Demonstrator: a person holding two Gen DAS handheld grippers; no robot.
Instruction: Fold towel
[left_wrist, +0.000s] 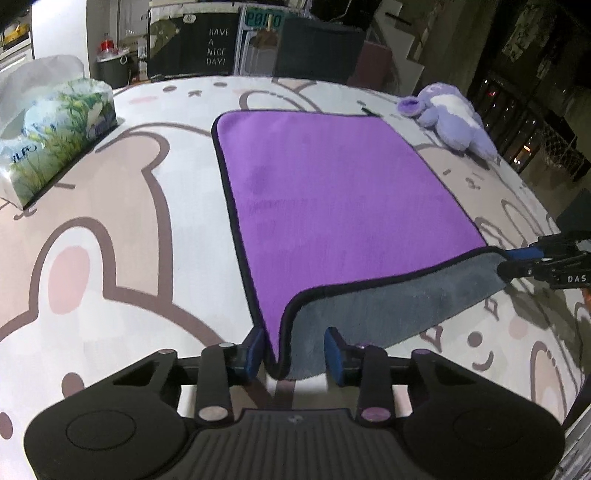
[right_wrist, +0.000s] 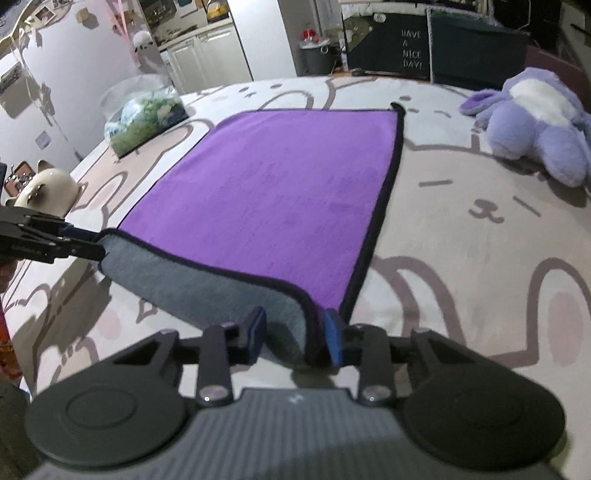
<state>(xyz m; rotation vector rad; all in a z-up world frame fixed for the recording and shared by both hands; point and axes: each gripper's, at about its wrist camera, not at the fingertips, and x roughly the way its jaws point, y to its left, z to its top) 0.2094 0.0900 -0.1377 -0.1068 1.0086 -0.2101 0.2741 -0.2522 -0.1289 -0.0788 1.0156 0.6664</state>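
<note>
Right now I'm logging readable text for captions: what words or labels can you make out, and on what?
"HAVE A NICE DAY!" on the dark board behind the table.
"DAS" on the right gripper.
Teal letters on the sign by the board: partly hidden, unreadable.
Print on the tissue pack: too blurred.

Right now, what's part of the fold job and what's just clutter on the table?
Part of the job:
- purple towel, near edge lifted so the grey underside shows
- left hand-held gripper at its near-left corner
- right hand-held gripper at its near-right corner

Just lying about:
- tissue pack
- purple plush toy
- cartoon-print table cover
</note>
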